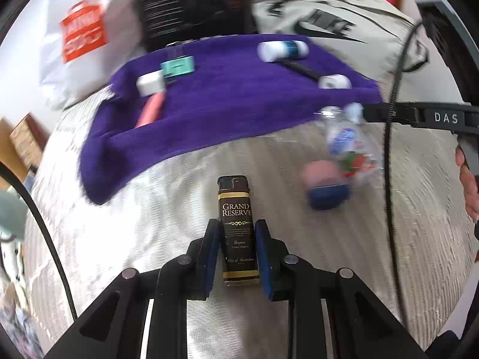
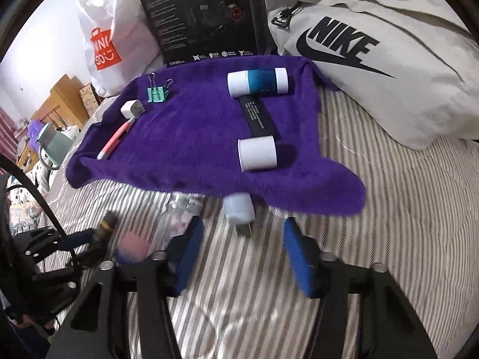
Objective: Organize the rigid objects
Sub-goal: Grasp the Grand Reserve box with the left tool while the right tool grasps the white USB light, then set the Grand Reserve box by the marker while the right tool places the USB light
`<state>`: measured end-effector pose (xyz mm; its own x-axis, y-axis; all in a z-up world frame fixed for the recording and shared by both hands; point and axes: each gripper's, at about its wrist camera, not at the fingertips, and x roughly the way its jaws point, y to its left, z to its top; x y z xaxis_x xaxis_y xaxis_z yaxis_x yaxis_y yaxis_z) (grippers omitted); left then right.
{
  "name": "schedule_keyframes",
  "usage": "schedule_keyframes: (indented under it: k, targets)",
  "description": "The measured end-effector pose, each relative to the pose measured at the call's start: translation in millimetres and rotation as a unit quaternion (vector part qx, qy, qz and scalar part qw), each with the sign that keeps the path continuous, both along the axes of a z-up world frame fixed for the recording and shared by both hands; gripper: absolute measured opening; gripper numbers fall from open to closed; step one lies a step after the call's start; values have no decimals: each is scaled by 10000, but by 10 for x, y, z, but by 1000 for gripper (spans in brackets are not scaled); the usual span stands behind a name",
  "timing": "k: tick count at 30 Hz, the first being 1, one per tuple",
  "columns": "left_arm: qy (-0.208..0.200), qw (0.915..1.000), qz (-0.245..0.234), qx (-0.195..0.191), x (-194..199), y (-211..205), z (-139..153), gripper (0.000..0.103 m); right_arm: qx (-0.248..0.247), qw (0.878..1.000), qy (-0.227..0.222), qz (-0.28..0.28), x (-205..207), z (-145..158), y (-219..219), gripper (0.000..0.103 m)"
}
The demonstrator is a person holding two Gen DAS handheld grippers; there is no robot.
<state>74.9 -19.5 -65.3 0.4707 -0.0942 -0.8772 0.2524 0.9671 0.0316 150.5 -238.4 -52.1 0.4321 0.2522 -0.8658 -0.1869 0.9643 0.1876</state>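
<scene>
My left gripper (image 1: 237, 224) is shut on a dark brown lighter (image 1: 238, 227) labelled Grand Reserve, held upright between the blue pads above the striped bed. Beyond it lies a purple towel (image 1: 227, 101) with a white charger cube (image 2: 132, 109), a pink pen-like stick (image 2: 115, 143), a teal binder clip (image 2: 157, 93), a white and blue tube (image 2: 257, 82), a black bar (image 2: 260, 116) and a white roll (image 2: 257, 153). My right gripper (image 2: 242, 227) is open. A pale blue, blurred small object (image 2: 239, 211) lies just ahead of its fingers at the towel's front edge.
A clear plastic bottle (image 1: 344, 131) and a pink and blue object (image 1: 326, 185) lie on the striped bedcover (image 2: 404, 209) right of the lighter. A grey Nike bag (image 2: 374, 59), a black box (image 2: 200, 18) and a white shopping bag (image 2: 110, 39) stand behind the towel. A person's hand (image 1: 470, 185) shows at the right edge.
</scene>
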Motion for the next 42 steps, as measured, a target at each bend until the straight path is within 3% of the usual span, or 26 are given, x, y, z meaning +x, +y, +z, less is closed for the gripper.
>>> schedule_keyframes:
  k: [7,14,26,34,42]
  targets:
    - [64,9991,174,-375,26,289,-26,23,-182,9996,147,130,118,-166,109,38]
    - [51,9990,182,-392,23,292,-26,23,-490,9983,0,302,200,-224,250,24]
    - [84,9983,220,-536,7,398,-1,23,-800,9950,185,574,-218,-74,164,24]
    - [-104,9998,145,-133,-28,275,-12,24,-880,9943,209,567,-310,-186,203,24]
    - [-66,9975,240,-662,-26,453,116,23,-785,9953,196,534,-331,-153,139,24]
